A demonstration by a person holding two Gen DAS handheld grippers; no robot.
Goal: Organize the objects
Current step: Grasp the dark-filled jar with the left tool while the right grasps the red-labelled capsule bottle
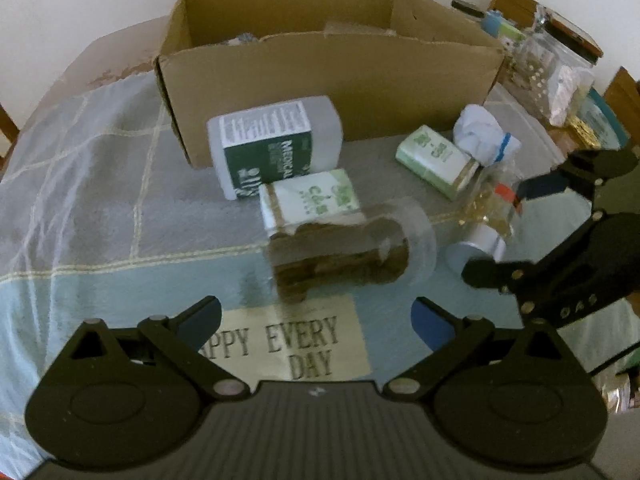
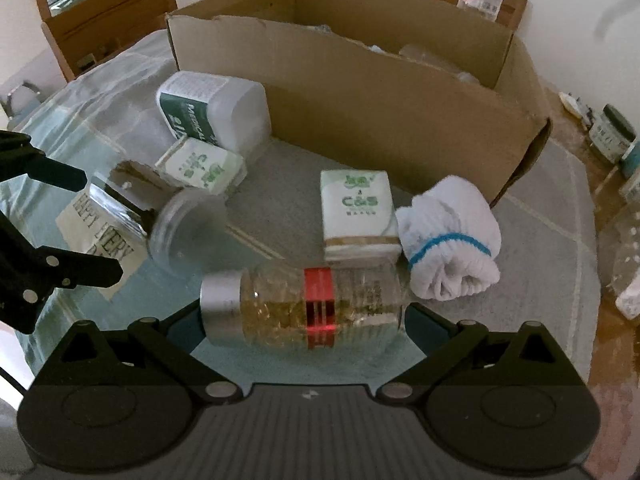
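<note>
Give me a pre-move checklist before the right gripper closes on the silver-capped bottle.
1. Right gripper open: ok, fingers spread wide.
2. Bottle between the fingers: ok, lying on its side, crosswise to them.
3. Grip axis: not ok, fingers face the cap and the base, so they would close along the bottle's length.
4. Neighbours clear: not ok, sock roll and tissue pack sit close behind the bottle; contact cannot tell.
5. Left gripper out of the way: ok, open and empty, off to the left near the clear jar.
6. Box has room: cannot tell.
</note>
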